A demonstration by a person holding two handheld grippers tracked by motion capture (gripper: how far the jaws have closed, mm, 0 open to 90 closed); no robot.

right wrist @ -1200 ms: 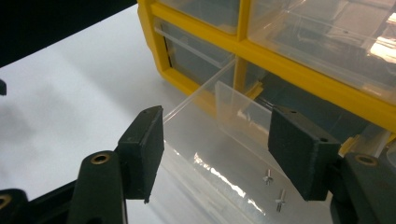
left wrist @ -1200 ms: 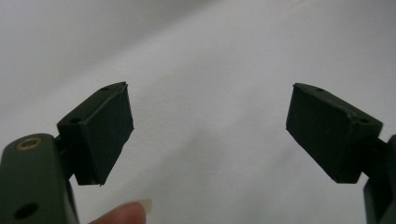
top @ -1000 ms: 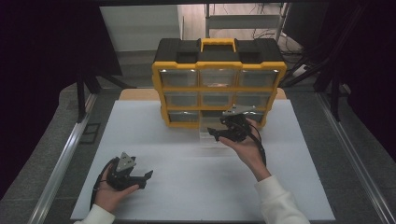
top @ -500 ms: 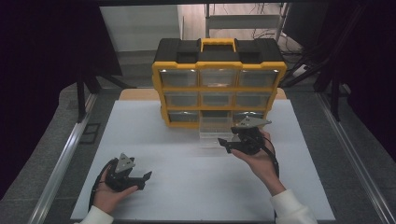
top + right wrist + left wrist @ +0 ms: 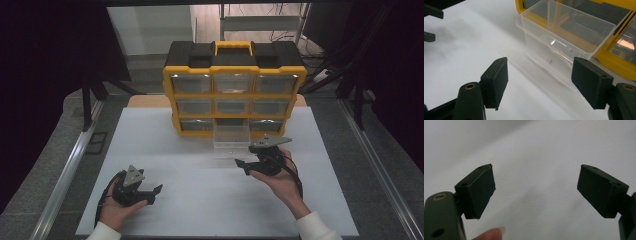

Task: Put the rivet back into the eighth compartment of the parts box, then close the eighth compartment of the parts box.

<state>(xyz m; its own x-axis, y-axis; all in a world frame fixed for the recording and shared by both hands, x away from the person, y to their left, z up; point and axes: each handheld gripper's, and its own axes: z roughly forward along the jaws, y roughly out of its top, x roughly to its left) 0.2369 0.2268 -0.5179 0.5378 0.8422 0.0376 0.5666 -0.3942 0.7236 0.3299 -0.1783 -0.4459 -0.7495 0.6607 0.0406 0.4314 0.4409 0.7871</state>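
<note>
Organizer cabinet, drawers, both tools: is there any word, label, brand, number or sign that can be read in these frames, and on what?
None can be read.
Yellow and black organizer cabinet: no legible brand or label on its front or handle.
Clear drawer pulled out at the bottom middle: no label or marking shows.
Left tool and right tool: plain black, no print.
White table mat: blank.

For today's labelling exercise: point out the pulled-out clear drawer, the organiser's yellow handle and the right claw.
Clear drawer (image 5: 564,37), right gripper view, on its front wall.
Yellow handle (image 5: 234,46), high view, on its top bar.
Right claw (image 5: 245,166), high view, midway between its fingertips.
</note>
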